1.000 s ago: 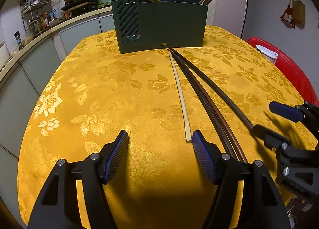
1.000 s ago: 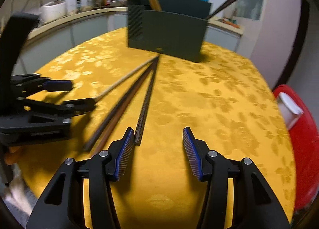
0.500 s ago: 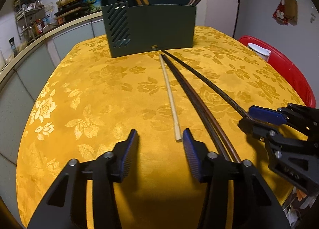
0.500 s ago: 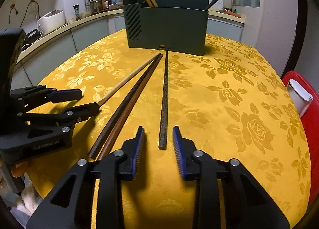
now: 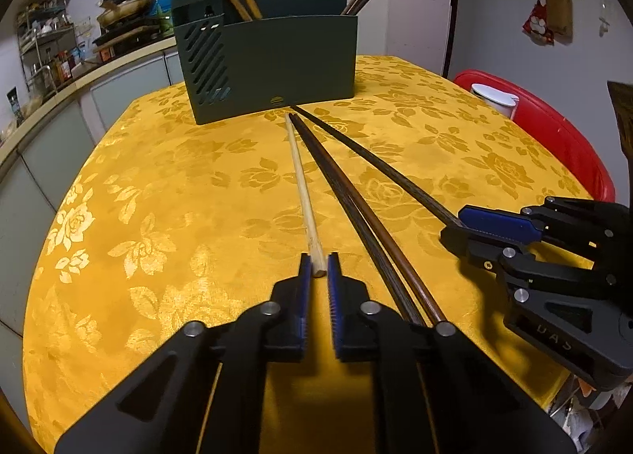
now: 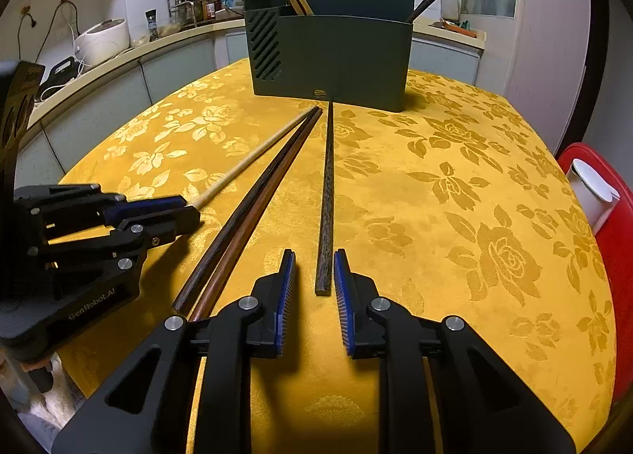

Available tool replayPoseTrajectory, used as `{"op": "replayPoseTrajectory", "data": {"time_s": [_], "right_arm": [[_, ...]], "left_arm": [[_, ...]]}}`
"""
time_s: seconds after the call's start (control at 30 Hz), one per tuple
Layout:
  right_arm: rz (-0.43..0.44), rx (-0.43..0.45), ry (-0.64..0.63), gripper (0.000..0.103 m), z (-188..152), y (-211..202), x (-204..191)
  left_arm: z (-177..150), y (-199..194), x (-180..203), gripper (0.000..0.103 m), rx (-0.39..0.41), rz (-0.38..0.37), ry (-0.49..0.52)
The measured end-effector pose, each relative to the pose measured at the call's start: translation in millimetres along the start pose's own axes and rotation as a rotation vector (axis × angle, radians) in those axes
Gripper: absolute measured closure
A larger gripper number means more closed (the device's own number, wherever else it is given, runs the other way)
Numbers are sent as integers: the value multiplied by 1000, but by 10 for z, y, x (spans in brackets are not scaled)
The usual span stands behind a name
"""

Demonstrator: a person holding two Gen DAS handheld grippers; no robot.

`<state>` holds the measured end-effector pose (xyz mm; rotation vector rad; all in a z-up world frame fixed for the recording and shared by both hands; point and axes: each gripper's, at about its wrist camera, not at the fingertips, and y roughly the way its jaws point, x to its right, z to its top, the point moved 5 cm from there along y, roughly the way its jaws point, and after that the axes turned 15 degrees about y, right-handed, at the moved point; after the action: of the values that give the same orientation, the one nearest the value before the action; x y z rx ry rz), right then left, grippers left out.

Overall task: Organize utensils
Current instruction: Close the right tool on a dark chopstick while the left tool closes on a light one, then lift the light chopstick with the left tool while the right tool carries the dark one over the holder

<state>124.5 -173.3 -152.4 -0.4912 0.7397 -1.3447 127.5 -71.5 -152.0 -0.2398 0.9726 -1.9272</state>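
Note:
Several chopsticks lie on the yellow flowered tablecloth, pointing at a dark green utensil holder at the far side. My left gripper has its jaws nearly closed around the near end of the pale bamboo chopstick. My right gripper is narrowly open, its pads either side of the near end of a dark chopstick without touching it. A dark pair of chopsticks lies between the two grippers. The holder has bamboo chopsticks at its left and dark ones at its right.
A red chair with a white cup stands by the table's right edge. A kitchen counter with appliances runs behind on the left. The near table edge lies just below both grippers.
Both grippers have moved forward over the chopstick ends and narrowed their jaws. The left has closed down on the bamboo chopstick's end; the right has narrowed around the dark one.

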Motion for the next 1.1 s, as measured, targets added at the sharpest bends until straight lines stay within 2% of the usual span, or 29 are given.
{"op": "replayPoseTrajectory", "data": {"time_s": [0.17,0.37,0.47,0.63,0.8,1.1], "right_arm": [[-4,4,11,94,8,0,17],[9,-17,36,95,43,-11,78],[21,-8,81,95,119,-95,176],[46,79,117,95,322,-426,276],[70,150,127,95,488,-697,298],[142,266,130,95,950,-1079,203]], "left_arm": [[0,0,-14,98,-3,3,-1],[-3,-29,-50,98,-8,13,-1],[32,-142,-158,98,16,28,-22],[147,-436,-339,98,83,84,-37],[310,-743,-499,98,159,107,-58],[673,-1000,-727,98,216,123,-49]]}}
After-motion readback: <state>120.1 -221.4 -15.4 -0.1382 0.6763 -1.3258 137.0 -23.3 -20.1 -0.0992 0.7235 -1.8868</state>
